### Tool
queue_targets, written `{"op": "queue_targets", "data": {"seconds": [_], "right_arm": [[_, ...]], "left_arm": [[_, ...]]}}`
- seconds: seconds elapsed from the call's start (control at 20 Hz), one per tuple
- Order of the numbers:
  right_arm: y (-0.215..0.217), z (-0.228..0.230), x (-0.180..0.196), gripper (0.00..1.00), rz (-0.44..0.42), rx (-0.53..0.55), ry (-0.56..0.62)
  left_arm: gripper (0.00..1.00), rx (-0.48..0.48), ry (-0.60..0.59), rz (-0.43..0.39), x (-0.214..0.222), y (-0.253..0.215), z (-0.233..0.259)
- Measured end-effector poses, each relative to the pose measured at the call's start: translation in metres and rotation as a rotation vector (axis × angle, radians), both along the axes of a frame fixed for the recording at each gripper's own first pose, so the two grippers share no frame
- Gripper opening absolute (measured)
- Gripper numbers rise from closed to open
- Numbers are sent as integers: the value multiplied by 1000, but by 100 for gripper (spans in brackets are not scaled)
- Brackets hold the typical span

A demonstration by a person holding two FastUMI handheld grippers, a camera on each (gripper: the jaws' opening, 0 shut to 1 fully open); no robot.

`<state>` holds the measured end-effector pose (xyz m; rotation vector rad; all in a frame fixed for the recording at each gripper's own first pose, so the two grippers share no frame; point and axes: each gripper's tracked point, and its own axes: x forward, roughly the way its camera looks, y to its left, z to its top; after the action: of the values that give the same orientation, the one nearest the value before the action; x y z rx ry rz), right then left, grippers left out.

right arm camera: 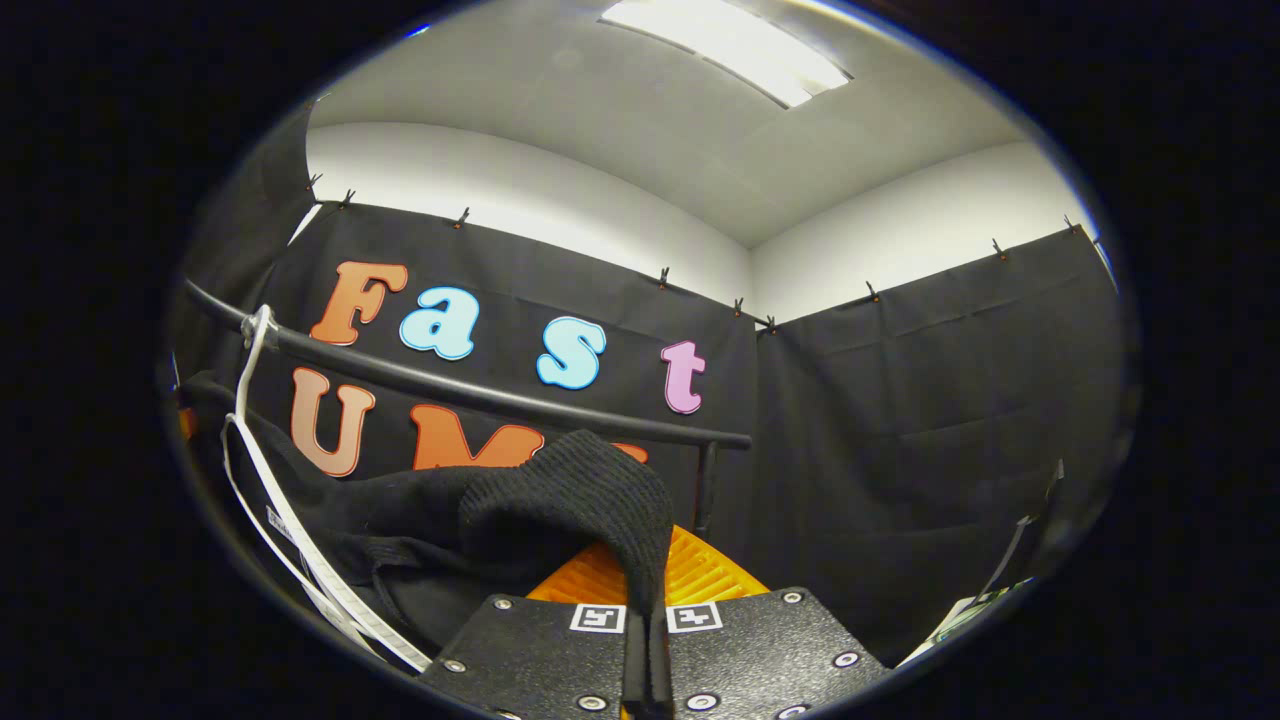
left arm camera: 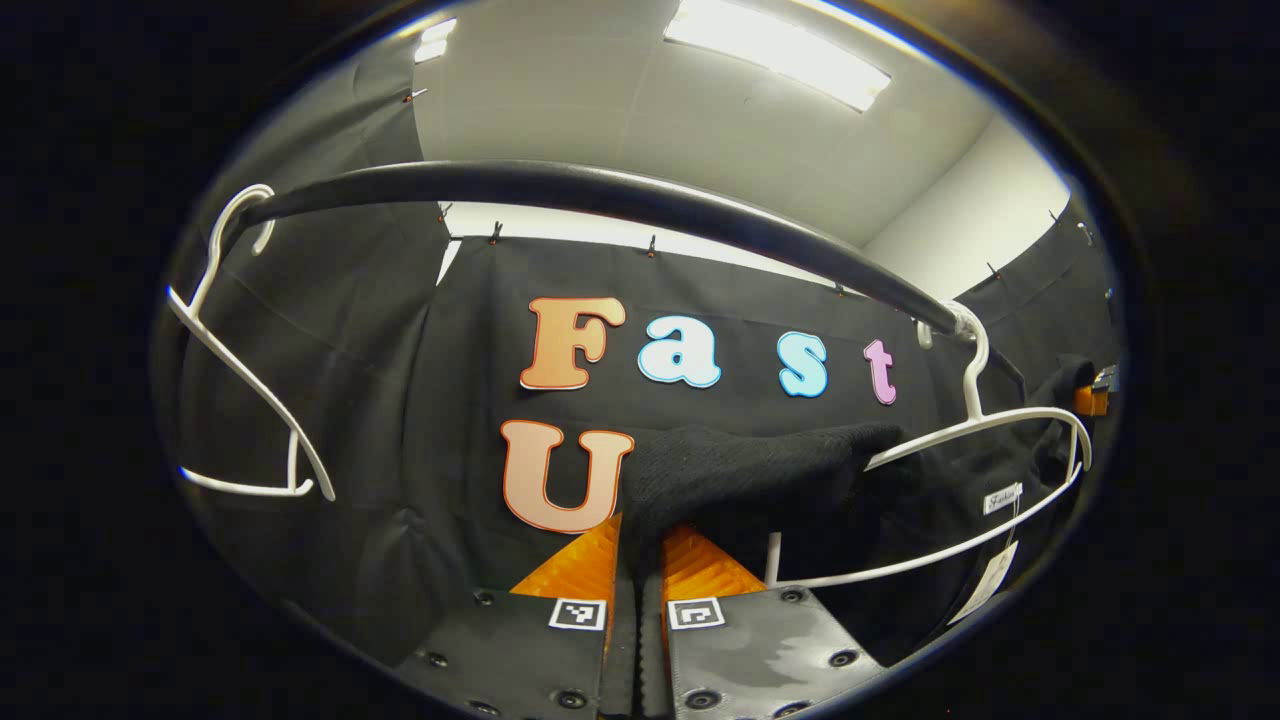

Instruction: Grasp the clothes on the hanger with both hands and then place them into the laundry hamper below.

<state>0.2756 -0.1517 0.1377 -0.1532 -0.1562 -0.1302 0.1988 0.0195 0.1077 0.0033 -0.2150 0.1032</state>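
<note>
A black knit garment point(left arm camera: 745, 465) hangs on a white hanger point(left arm camera: 1000, 480) from the black rail point(left arm camera: 600, 195). My left gripper point(left arm camera: 640, 560) is shut on a fold of that garment, its orange fingers point(left arm camera: 575, 570) pinching the cloth just below the rail. In the right gripper view the same black garment point(right arm camera: 580, 500) bunches up over my right gripper point(right arm camera: 645, 590), which is shut on its ribbed edge. The white hanger point(right arm camera: 270, 500) shows at the left there, hooked on the rail point(right arm camera: 480, 395). White tags point(left arm camera: 1000, 500) dangle from the garment.
An empty white hanger point(left arm camera: 250, 400) hangs at the left end of the rail in the left gripper view. Black cloth walls surround the booth. The rail's upright post point(right arm camera: 705, 485) stands behind the right gripper. Another tag point(right arm camera: 1000, 590) dangles at lower right.
</note>
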Motion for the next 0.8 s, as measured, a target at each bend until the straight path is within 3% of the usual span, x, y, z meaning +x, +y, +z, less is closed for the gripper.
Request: {"op": "queue_targets", "data": {"seconds": [0.15,0.3,0.8], "right_arm": [[13,-38,2,1,51,57,50],[22,-70,-2,1,70,47,90],[65,-139,-20,1,148,126,150]], "left_arm": [[9,-9,0,14,6,6,-5],[9,17,-20,41,9,14,-1],[9,52,-42,111,31,43,-1]]}}
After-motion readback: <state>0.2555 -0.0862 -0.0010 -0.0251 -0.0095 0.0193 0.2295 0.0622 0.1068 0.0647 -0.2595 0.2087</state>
